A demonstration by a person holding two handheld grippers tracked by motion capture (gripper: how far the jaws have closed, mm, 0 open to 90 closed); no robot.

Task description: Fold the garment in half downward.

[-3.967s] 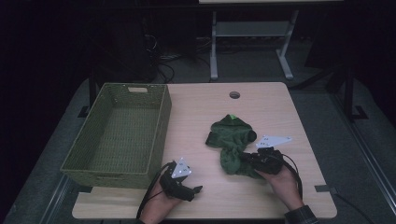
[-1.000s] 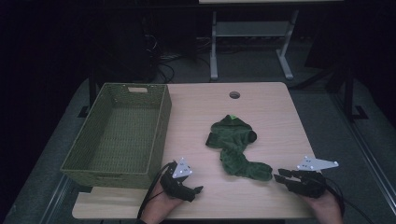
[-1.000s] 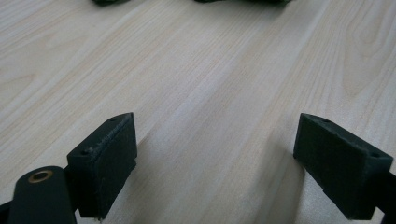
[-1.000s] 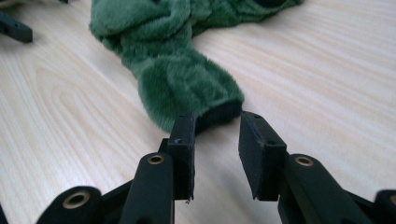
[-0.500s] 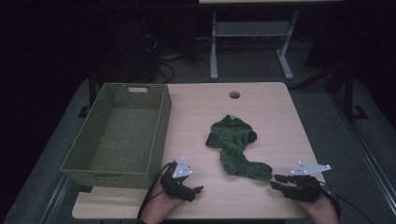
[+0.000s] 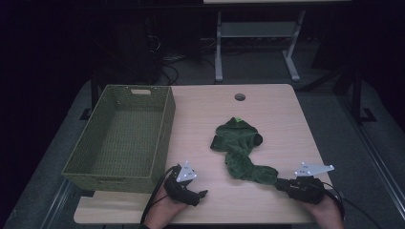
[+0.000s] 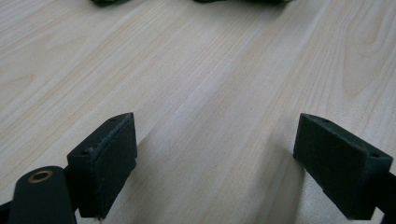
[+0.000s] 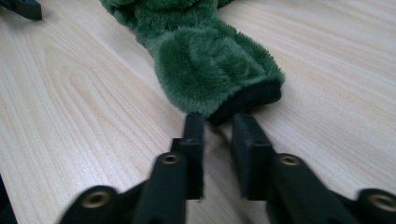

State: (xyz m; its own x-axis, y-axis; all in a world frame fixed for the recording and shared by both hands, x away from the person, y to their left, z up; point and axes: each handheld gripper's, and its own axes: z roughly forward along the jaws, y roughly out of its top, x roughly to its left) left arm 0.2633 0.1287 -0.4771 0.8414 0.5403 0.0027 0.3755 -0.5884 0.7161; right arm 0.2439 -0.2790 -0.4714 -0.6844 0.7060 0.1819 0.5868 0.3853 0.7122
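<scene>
Right gripper point(image 6: 282, 183) jaws have just closed toward green plush point(image 6: 241, 152).

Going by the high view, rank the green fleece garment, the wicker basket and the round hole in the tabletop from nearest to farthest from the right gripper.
1. Green fleece garment: its cuff end lies right at the tips of the right gripper, up and to its left.
2. Round hole: near the table's far edge, beyond the garment.
3. Wicker basket: across the table, on the left side.
</scene>
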